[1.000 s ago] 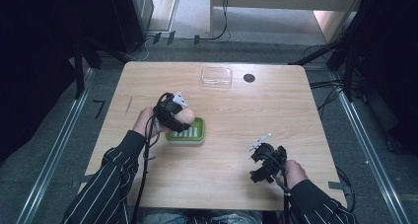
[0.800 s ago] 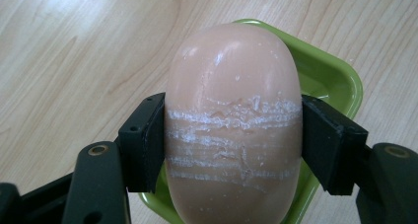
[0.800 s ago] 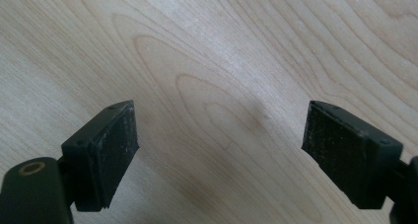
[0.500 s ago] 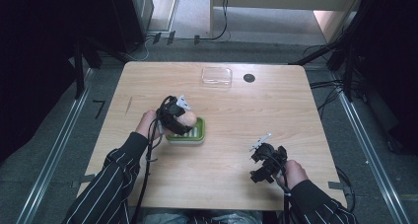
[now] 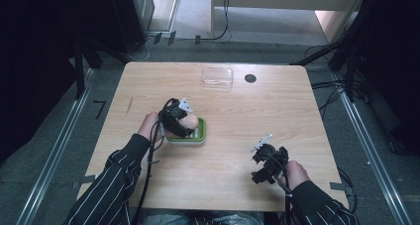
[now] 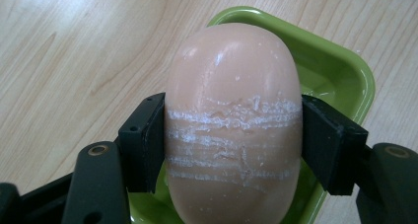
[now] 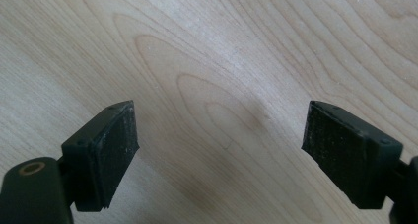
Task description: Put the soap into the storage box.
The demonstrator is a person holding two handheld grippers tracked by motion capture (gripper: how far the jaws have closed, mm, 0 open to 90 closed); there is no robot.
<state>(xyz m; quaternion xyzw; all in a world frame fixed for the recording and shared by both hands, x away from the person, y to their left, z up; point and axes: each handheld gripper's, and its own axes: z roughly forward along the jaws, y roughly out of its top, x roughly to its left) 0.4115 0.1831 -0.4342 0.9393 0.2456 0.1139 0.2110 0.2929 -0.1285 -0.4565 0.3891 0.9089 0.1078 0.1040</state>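
Two grippers work this wooden table [image 5: 297, 111]. At about nine o'clock from the table's centre, the left gripper [image 6: 231, 135] has its jaws clamped across the waist of a pale pink soap bar [image 6: 232, 120], whose white scuff bands run from pad to pad. It holds the bar over the green soap dish [image 6: 340, 71], probably either to set it in or lift it out (which, I cannot tell). A clear plastic lid [image 5: 217, 76] lies at twelve o'clock. At four o'clock the right gripper [image 7: 219, 155] hangs wide open over bare wood, holding nothing, apparently waiting its turn.
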